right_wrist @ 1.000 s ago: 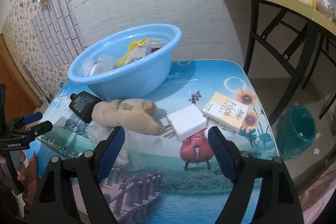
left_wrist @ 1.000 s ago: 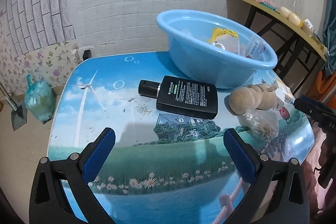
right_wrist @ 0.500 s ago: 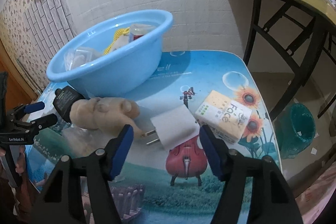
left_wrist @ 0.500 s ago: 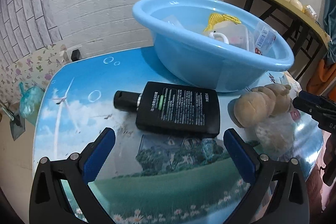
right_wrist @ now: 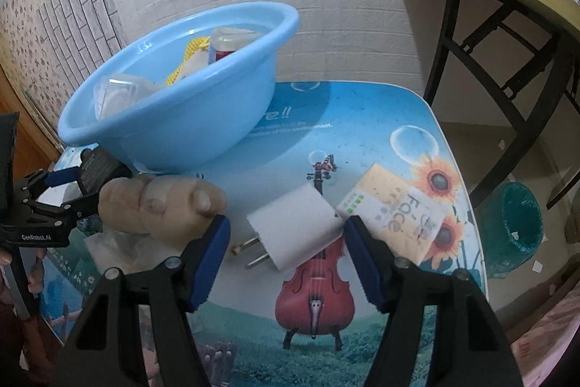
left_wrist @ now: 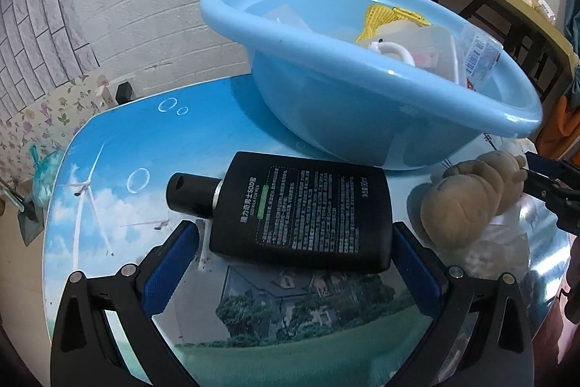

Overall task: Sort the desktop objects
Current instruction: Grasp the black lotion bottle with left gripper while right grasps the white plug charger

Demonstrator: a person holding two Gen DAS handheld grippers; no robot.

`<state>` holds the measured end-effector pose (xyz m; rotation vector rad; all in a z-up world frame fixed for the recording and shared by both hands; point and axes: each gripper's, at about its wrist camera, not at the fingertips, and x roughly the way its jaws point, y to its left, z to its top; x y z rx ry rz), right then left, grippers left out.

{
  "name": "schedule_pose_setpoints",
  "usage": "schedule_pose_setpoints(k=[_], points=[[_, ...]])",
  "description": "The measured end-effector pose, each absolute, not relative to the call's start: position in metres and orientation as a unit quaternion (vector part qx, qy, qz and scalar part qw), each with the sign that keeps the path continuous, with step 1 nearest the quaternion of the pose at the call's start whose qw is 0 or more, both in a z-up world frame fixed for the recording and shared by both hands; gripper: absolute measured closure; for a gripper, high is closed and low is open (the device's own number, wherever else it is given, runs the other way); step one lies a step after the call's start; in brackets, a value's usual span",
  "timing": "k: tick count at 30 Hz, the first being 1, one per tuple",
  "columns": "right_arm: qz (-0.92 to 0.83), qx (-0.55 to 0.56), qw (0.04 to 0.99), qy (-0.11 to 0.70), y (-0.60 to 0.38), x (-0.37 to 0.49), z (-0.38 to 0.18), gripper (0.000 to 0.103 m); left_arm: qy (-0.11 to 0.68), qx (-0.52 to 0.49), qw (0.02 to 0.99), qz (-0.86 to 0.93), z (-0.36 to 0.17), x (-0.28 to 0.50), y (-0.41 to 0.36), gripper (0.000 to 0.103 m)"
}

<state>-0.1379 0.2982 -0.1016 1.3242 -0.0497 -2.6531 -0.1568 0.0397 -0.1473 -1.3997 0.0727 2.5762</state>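
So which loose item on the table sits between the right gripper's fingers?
The white plug adapter, prongs out, unlike the cream tissue pack and tan plush toy beside it.

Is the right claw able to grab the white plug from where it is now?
Probably yes. The right claw is open around the white plug, pads not pressing yet. The plush toy and tissue pack lie close on either side, so it may brush them.
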Motion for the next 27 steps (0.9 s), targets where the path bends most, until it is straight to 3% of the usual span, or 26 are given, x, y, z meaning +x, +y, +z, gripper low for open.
schedule_pose_setpoints(k=[4,6,27], points=[[-0.891,0.445,0.088,-0.009,0.296,-0.138,-0.102,0.041,0.01,-0.471,0.11,0.875,-0.147,-0.156,0.037,0.001],[-0.891,0.445,0.088,0.006,0.294,-0.136,-0.102,0.048,0.006,-0.468,0.119,0.876,-0.146,-0.153,0.037,0.013],[-0.887,0.452,0.093,0.019,0.283,-0.097,-0.098,0.048,0.004,-0.47,0.112,0.876,-0.139,-0.092,0.015,0.013]])
